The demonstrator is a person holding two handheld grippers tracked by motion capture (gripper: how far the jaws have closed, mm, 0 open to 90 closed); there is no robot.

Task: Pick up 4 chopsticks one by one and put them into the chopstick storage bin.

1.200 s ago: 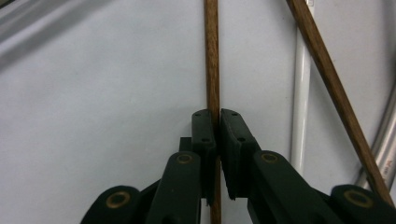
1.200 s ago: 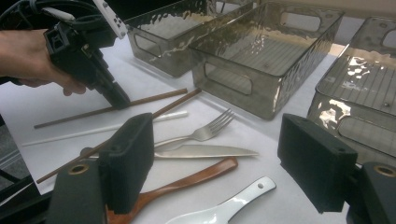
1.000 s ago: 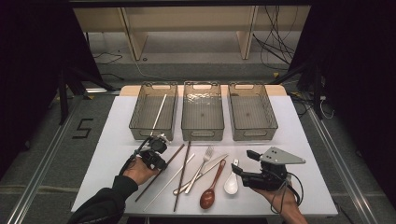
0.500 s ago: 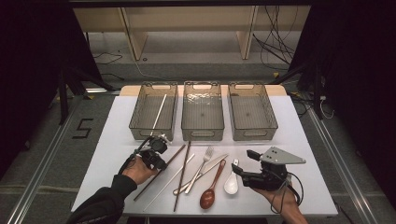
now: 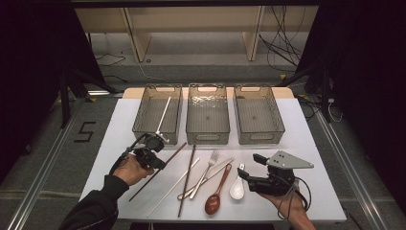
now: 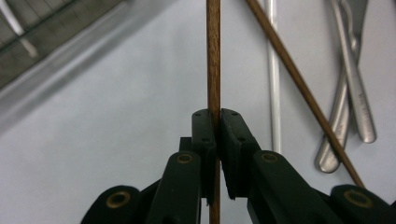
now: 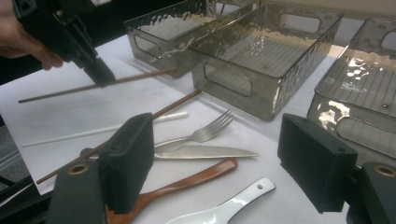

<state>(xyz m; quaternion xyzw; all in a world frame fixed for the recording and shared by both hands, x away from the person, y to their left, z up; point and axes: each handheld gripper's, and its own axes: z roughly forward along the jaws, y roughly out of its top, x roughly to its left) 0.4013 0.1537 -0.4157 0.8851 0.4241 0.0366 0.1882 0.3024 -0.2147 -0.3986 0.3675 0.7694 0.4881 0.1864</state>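
Note:
My left gripper (image 5: 159,164) is shut on a brown wooden chopstick (image 5: 172,154) and holds it off the white table, near the left bin. In the left gripper view the jaws (image 6: 217,125) pinch the stick (image 6: 213,56), which runs straight up between them. The right gripper view shows that gripper (image 7: 100,77) with the chopstick (image 7: 135,78) held level in the air. My right gripper (image 5: 249,168) rests low at the table's front right, open, with nothing between its jaws (image 7: 222,161).
On the table lie a second brown chopstick (image 5: 187,179), a white chopstick (image 5: 173,188), a fork (image 5: 207,171), a knife (image 5: 218,170), a wooden spoon (image 5: 216,195) and a white spoon (image 5: 237,188). Behind stand three clear bins (image 5: 140,125) (image 5: 207,138) (image 5: 261,137); the left one holds a white chopstick (image 5: 163,117).
My left hand has risen a little, and the brown chopstick has come up off the table with it. The right gripper has stayed still.

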